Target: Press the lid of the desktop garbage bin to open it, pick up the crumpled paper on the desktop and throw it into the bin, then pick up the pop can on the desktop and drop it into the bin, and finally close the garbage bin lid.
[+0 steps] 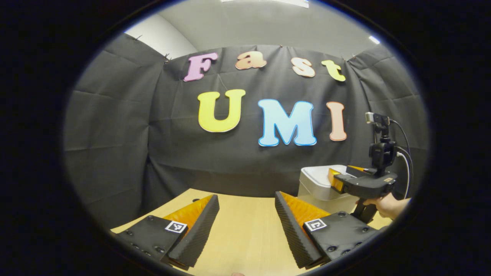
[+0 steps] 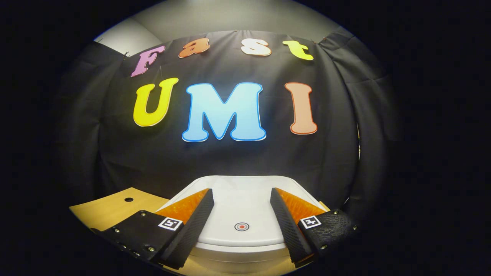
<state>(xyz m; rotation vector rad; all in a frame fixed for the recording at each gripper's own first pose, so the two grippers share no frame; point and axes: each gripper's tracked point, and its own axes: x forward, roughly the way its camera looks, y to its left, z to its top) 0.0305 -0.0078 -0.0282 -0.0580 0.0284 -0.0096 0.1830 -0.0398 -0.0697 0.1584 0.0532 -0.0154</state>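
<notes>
In the left gripper view, the left gripper (image 1: 245, 218) is seen with its jaws spread wide and nothing between them, held above the bare pale wooden tabletop (image 1: 245, 237). To its right, the white plastic desktop garbage bin (image 1: 318, 186) stands near the back edge, its lid down. The right gripper (image 1: 337, 182), held by a hand (image 1: 387, 205), is poised over the bin's top; contact cannot be judged from there. In the right gripper view, its jaws are likewise parted and empty, framing the closed lid and its small red round button (image 2: 241, 226).
</notes>
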